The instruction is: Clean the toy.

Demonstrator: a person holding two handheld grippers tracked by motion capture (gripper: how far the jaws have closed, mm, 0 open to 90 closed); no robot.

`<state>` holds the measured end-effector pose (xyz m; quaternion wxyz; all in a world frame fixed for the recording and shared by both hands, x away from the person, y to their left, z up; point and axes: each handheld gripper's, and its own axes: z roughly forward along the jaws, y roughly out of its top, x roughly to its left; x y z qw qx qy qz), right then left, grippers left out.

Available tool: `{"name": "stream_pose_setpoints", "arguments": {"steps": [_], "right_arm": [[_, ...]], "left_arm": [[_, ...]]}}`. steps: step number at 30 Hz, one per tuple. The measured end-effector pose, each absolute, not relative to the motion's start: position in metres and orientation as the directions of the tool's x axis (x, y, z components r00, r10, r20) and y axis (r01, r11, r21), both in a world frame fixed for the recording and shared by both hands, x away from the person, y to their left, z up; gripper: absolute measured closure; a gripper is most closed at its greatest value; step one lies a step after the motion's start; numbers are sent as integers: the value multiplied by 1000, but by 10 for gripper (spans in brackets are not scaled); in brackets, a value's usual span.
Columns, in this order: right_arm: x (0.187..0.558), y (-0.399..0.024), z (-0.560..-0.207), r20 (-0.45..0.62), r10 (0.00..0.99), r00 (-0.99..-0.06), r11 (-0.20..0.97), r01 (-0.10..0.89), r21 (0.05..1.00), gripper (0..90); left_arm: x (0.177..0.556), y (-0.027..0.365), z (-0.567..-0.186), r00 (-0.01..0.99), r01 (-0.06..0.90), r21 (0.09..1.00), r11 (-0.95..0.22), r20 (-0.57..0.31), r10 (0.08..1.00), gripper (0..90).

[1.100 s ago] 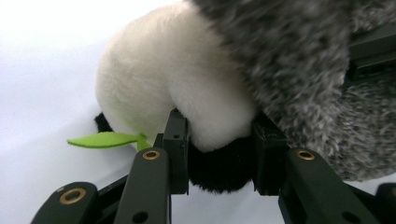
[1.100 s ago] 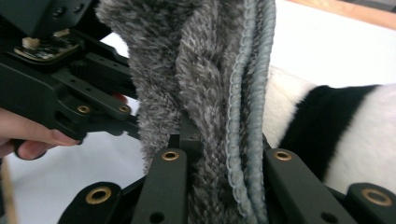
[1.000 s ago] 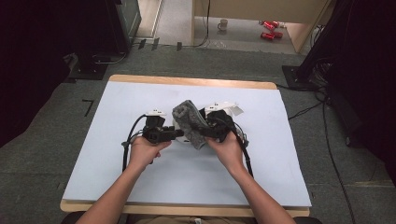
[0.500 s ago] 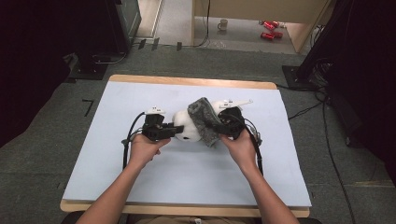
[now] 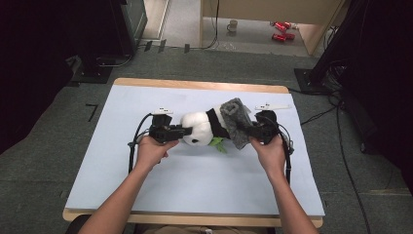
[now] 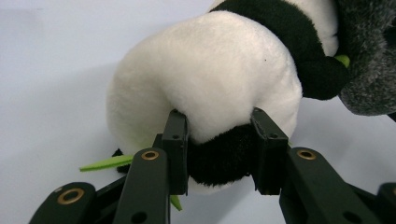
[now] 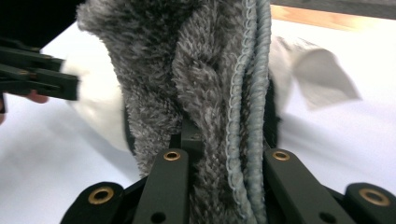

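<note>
A black-and-white panda plush [image 5: 197, 127] lies on its side mid-table, with a green felt leaf [image 5: 217, 144] under it. My left gripper [image 5: 181, 131] comes in from the left and is shut on the plush [image 6: 210, 74], its jaws [image 6: 219, 135] pinching a black patch at the white end. A grey fuzzy cloth [image 5: 234, 122] wraps the panda's right end. My right gripper [image 5: 247, 132] is shut on that cloth [image 7: 196, 70], whose corded edge runs between the jaws [image 7: 224, 140]. The cloth hides the right gripper's pads.
A pale mat [image 5: 146, 185] covers the wooden table. On the floor beyond stand a mug [image 5: 233, 24] and red cans [image 5: 280, 30]. Cables [image 5: 341, 146] trail on the right, and a black stand base [image 5: 100, 68] sits at the far left.
My right gripper has moved to the right with the grey cloth, which now uncovers more of the panda's white body. The left gripper has kept still on the plush.
</note>
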<state>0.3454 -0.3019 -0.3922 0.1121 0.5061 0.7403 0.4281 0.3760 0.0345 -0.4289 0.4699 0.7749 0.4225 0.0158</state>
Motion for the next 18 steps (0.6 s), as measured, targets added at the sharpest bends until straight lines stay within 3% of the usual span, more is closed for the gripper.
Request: {"name": "stream_pose_setpoints", "arguments": {"steps": [12, 18], "right_arm": [[345, -336, -400, 287, 890, -353, 51, 704, 708, 783], [335, -330, -373, 312, 857, -410, 36, 651, 758, 783]], "left_arm": [[380, 36, -428, 641, 637, 744, -202, -366, 675, 645], [380, 38, -430, 632, 645, 742, -185, -381, 675, 646]]}}
